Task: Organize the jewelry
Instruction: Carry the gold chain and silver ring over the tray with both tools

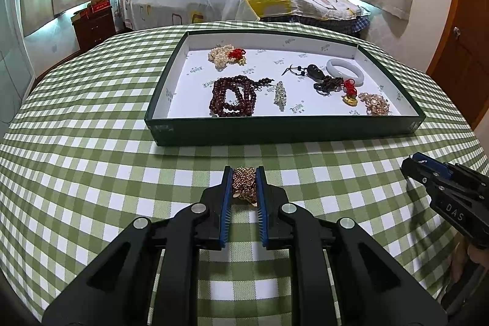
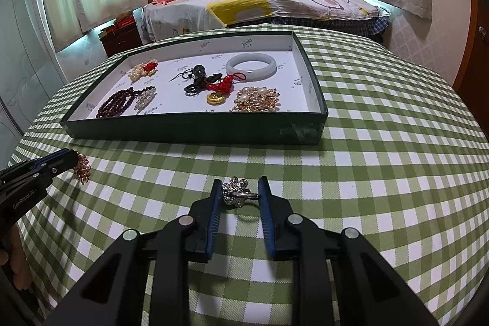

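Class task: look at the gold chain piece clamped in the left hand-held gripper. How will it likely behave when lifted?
The gold chain piece is a bunch of small links, so it will probably go limp and dangle. The left hand-held gripper pinches only its middle, so loose ends may swing. It looks small, likely light.

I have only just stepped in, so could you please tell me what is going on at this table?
A person is sorting jewelry with a handheld gripper in each hand. The left gripper is closed on a gold chain piece resting on the checked tablecloth. The right gripper has its jaws on either side of a silver flower ring, the pads against it. Both pieces are outside the green tray, which already holds dark red beads, a white bangle and other pieces.
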Action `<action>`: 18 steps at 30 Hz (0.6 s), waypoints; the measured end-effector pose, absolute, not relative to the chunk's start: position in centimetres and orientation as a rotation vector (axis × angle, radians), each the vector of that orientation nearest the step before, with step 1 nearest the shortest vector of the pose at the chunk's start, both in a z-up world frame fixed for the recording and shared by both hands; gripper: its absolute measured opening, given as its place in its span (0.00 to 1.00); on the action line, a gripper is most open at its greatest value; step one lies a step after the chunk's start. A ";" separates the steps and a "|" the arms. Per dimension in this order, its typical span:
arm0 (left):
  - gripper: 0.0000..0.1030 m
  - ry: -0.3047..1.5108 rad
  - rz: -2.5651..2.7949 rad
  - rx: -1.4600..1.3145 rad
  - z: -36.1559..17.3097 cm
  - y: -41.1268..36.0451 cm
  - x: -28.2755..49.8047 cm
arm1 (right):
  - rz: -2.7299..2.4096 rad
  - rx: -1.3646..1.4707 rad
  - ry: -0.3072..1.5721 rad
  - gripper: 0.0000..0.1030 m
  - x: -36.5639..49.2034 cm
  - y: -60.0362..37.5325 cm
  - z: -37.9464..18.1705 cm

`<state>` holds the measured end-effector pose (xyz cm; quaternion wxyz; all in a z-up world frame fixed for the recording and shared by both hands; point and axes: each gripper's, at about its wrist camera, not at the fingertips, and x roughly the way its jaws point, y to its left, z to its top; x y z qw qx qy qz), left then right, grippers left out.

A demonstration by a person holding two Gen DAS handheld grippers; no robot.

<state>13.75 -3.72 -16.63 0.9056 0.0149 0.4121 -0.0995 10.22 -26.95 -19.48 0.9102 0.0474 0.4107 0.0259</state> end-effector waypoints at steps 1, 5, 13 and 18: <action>0.14 0.850 -0.205 0.031 -16.5 -3.7 13.7 | 0.054 0.097 0.847 0.24 10.2 -26.9 -19.5; 0.14 0.843 -0.207 0.031 -16.2 -3.6 13.5 | 0.055 0.098 0.847 0.24 10.2 -26.9 -19.5; 0.14 0.828 -0.213 0.028 -15.6 -3.7 13.1 | 0.062 0.096 0.840 0.24 9.9 -26.5 -19.2; 0.14 0.819 -0.214 0.027 -15.1 -3.7 12.7 | 0.067 0.092 0.831 0.24 9.6 -26.3 -18.9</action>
